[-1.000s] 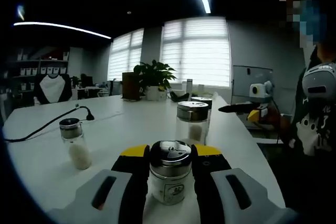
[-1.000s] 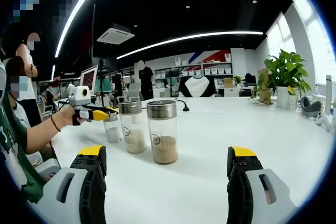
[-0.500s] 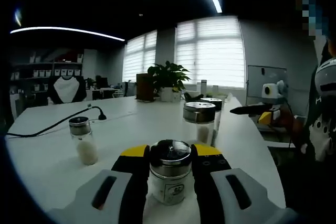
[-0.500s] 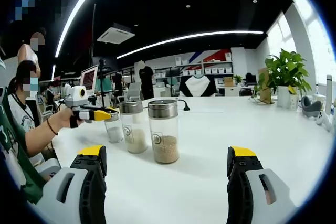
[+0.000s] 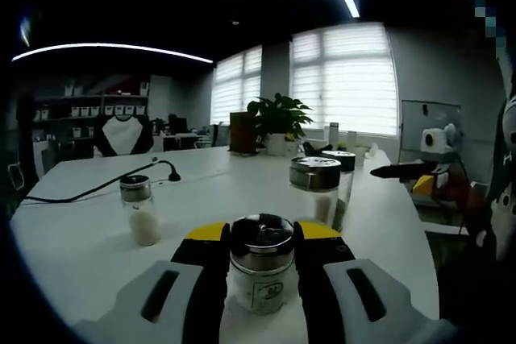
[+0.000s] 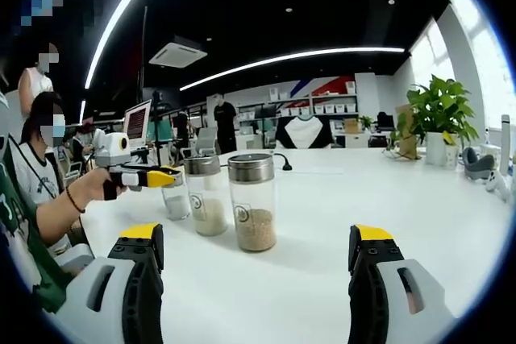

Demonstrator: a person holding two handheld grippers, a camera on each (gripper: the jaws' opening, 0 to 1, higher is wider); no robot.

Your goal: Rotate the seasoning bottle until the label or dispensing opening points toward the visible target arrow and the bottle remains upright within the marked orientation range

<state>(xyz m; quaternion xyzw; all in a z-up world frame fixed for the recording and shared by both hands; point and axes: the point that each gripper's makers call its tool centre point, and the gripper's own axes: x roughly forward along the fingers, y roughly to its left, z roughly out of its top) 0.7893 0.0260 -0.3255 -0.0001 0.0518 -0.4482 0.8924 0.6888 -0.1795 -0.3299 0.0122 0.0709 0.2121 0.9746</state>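
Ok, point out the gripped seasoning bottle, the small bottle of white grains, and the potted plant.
Steel-capped glass seasoning bottle (image 5: 260,267), left gripper view, on its glass shoulder.
Small glass bottle of white grains (image 5: 142,212), left gripper view, mid-body.
Green potted plant (image 6: 439,112), right gripper view, on its leaves.

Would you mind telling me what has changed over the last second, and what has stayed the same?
The left gripper stays shut on the seasoning bottle, and its view has swung: the small jar, plant and tall jars drift rightward, which fits the bottle being turned. The right gripper stays open and idle over the table; its jar of grains barely shifts.
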